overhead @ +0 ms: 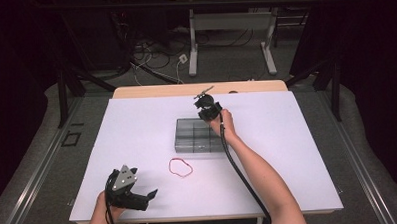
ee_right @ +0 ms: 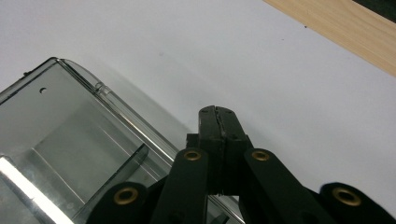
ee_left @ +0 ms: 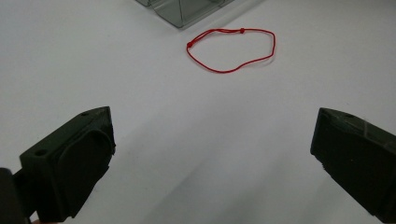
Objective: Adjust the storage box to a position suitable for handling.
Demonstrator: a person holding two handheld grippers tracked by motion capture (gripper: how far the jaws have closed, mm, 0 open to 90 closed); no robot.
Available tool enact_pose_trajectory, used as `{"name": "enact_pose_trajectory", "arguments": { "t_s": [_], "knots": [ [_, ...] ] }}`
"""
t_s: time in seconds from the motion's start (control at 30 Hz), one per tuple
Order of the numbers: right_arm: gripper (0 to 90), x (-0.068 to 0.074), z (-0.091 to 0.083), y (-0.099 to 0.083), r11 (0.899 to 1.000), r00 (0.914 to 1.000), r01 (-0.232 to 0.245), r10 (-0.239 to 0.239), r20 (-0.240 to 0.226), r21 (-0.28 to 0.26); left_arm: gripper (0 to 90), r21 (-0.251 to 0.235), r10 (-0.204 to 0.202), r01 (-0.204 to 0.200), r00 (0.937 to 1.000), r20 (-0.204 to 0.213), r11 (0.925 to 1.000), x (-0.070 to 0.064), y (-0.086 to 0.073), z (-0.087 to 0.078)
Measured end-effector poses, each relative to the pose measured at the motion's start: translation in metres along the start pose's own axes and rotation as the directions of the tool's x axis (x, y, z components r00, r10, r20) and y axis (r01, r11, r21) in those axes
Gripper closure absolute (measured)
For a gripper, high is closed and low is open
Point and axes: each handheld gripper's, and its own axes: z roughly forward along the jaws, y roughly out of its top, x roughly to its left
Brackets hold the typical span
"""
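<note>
Left gripper [overhead: 148, 198]: we hold it low at the table's [overhead: 137, 124] near edge, jaws spread wide apart, nothing between them.
Red string loop [overhead: 180, 167]: lies flat, just before our clear compartment box [overhead: 199, 136].
Right gripper [overhead: 204, 103]: jaws pressed together, empty, over the box's far rim.

Bare table [overhead: 137, 129] lies between my left tongs [ee_left: 212, 154] and the red string loop [ee_left: 231, 50], nothing in the way. Just past the loop the clear box [overhead: 199, 135] stands; my right tongs [ee_right: 218, 122] are above its far edge.
</note>
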Motion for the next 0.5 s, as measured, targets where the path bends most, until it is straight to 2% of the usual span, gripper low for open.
{"name": "enact_pose_trajectory", "arguments": {
  "t_s": [0.07,0.17,0.23,0.27,0.37,0.4,0.43,0.5],
  "knots": [
    [90.0,0.0009,0.0003,-0.0004,1.0,0.9999,0.015,-0.015,-0.001,-0.011,0.0,0.005,0.006,-0.006,1.0,0.002,1.0,0.0004,0.0002,-0.0006],
    [90.0,0.0037,-0.0006,-0.002,1.0,1.0,0.003,-0.003,-0.004,-0.009,0.0,0.005,0.002,-0.002,1.0,0.003,1.0,0.0008,0.0,-0.0009],
    [90.0,0.0039,-0.0009,-0.003,1.0,0.9998,0.017,-0.017,-0.01,-0.013,0.0,0.005,0.004,-0.004,1.0,0.004,1.0,0.001,0.0,-0.001],
    [90.0,0.0052,-0.0015,-0.0034,1.0,0.9999,0.003,-0.003,-0.014,-0.008,0.0,0.005,0.004,-0.004,1.0,0.004,1.0,0.001,0.0,-0.001],
    [90.0,0.0066,-0.0017,-0.0044,0.999,0.9993,0.034,-0.034,-0.016,-0.013,0.0,0.004,0.002,-0.002,1.0,0.004,1.0,0.0006,0.0001,-0.0006],
    [90.0,0.0085,-0.0028,-0.0043,1.0,0.9998,0.018,-0.018,-0.012,0.0,0.0,0.006,0.003,-0.003,1.0,0.004,1.0,0.0005,0.0001,-0.0007],
    [90.0,0.0078,-0.004,-0.0035,1.0,0.9995,0.029,-0.029,-0.011,0.004,0.0,0.005,0.005,-0.005,1.0,0.004,1.0,0.0003,0.0,-0.001],
    [89.3,0.0075,-0.0093,-0.0036,1.0,0.9996,0.023,-0.023,-0.018,-0.016,0.0,0.006,0.001,-0.001,1.0,0.001,1.0,0.0009,-0.0004,-0.0011]
  ]
}}
